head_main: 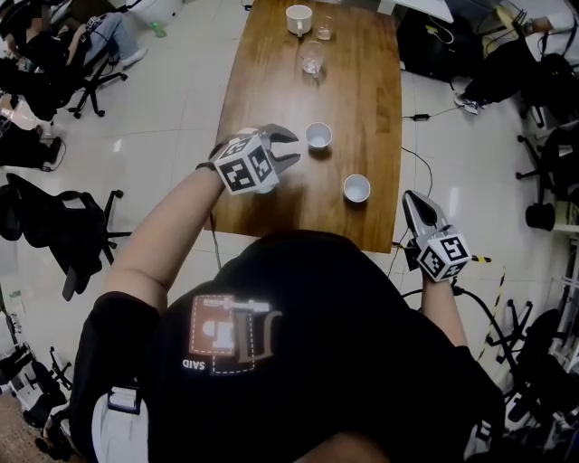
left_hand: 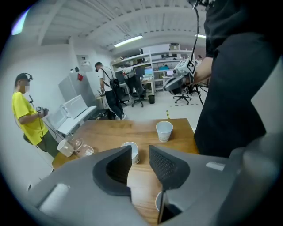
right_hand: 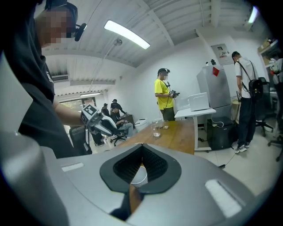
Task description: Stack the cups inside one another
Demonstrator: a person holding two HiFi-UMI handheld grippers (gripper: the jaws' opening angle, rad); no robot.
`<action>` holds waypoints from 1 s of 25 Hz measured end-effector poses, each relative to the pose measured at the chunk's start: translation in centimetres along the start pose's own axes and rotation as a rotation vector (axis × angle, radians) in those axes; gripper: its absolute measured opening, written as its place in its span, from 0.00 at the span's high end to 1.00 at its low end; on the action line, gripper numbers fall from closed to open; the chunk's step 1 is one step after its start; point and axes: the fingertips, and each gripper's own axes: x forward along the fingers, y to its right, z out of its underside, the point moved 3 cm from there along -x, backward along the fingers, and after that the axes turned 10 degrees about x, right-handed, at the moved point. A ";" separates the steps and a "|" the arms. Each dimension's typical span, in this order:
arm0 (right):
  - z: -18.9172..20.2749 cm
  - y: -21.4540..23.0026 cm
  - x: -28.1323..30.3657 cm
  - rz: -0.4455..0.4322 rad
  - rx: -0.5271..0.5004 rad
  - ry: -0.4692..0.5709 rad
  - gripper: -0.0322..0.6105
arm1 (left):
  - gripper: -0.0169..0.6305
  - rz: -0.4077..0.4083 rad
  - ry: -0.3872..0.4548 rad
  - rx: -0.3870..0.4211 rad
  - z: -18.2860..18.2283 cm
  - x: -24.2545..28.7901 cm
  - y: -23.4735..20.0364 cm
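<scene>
Two white paper cups stand upright on the wooden table. The farther cup is just right of my left gripper, which is open with nothing between its fingers. In the left gripper view my left gripper frames that cup just beyond its tips, with the other cup farther off by the table edge. A white rim peeks from under one jaw. The nearer cup stands near the front edge. My right gripper hangs off the table's right corner, shut and empty. A white cup shows through the hollow between its pads.
At the table's far end stand a white mug and two clear glasses. Office chairs and cables ring the table. A person in a yellow shirt stands beyond the far end, beside a white desk.
</scene>
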 end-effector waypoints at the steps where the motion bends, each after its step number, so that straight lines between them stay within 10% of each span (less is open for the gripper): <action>1: 0.2 0.3 -0.6 0.014 0.007 0.006 0.93 | 0.81 0.023 -0.021 0.027 -0.1 1.1 -0.2; 13: 2.9 3.1 -7.1 0.167 0.088 0.033 0.93 | 0.82 0.266 -0.325 0.355 3.4 12.0 1.1; 25: 3.6 3.8 -8.0 0.182 0.105 0.018 0.93 | 0.94 0.269 -0.380 0.326 4.6 14.9 0.8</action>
